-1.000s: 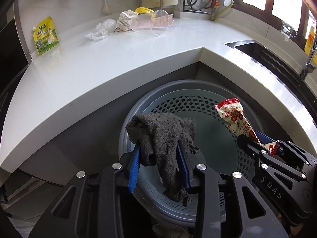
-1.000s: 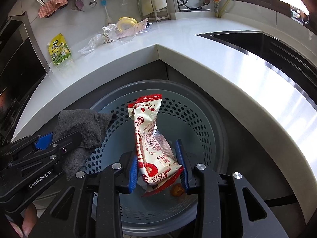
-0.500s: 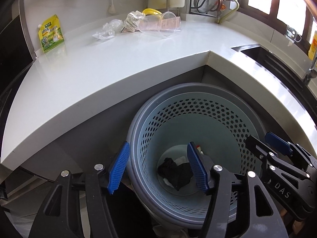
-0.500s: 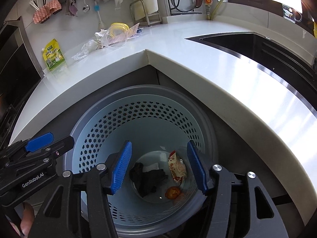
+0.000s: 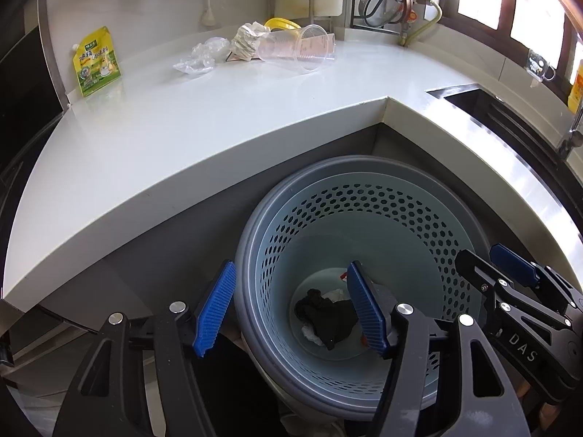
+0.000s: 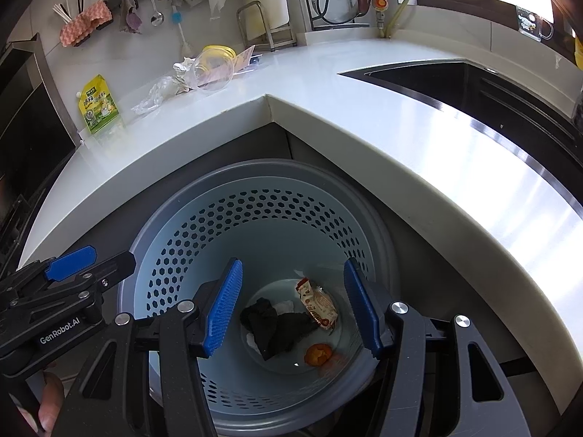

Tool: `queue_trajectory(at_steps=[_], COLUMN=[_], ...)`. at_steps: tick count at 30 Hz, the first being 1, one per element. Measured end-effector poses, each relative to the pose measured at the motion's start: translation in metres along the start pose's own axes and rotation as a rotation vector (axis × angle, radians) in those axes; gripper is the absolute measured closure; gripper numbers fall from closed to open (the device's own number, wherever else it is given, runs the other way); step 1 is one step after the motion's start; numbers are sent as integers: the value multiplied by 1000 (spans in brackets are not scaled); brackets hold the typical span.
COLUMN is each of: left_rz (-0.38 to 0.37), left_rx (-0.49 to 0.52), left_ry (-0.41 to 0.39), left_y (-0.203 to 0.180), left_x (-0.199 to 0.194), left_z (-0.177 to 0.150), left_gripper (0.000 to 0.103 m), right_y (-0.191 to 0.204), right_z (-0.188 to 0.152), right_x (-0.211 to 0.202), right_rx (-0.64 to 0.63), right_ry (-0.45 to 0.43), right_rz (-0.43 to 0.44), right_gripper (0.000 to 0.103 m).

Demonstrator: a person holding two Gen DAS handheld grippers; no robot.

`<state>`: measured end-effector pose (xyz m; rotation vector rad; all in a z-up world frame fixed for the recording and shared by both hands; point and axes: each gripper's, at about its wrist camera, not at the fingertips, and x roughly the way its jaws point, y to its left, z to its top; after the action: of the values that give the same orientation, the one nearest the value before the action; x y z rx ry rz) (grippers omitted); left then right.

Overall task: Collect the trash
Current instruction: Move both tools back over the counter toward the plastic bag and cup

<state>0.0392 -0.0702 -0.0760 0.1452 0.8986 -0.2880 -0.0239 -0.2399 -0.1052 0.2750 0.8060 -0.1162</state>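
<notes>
In the left wrist view, the left tool [image 5: 289, 309] hangs over the round grey-blue perforated plastic basket [image 5: 364, 196], its blue ribbed pads spread wide with nothing between them, which suits a drop point: the bin sits tucked under the corner of the white table [image 5: 218, 116], so anything let go falls straight in. At the bottom lies a crumpled dark grey cloth [image 5: 328, 317] on a scrap of white paper. More trash waits on the table: a tipped clear plastic cup [image 5: 298, 49], a crumpled paper wad [image 5: 247, 38] and a clear film wrapper [image 5: 198, 58]. In the right wrist view, the right tool [image 6: 291, 307] is likewise wide and empty above the basket, where a red-and-white snack wrapper [image 6: 319, 306] lies touching the cloth beside an orange peel piece [image 6: 318, 354]
</notes>
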Motion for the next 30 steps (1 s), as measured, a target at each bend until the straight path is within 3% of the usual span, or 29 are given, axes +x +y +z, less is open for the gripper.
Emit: queue_trajectory(at_steps=[24,30], left_rz=[5,16], left_rx=[-27,-45], left_ry=[-118,-150], left_y=[20,29], left_x=[-38,-42], left_z=[27,37], left_gripper=[32,25], right_y=[5,11], right_z=[22,35], right_x=[-21,-19], right_rx=[-15,-26], right_ry=[-84,-107], right_rz=[5,24], right_gripper=[44,41])
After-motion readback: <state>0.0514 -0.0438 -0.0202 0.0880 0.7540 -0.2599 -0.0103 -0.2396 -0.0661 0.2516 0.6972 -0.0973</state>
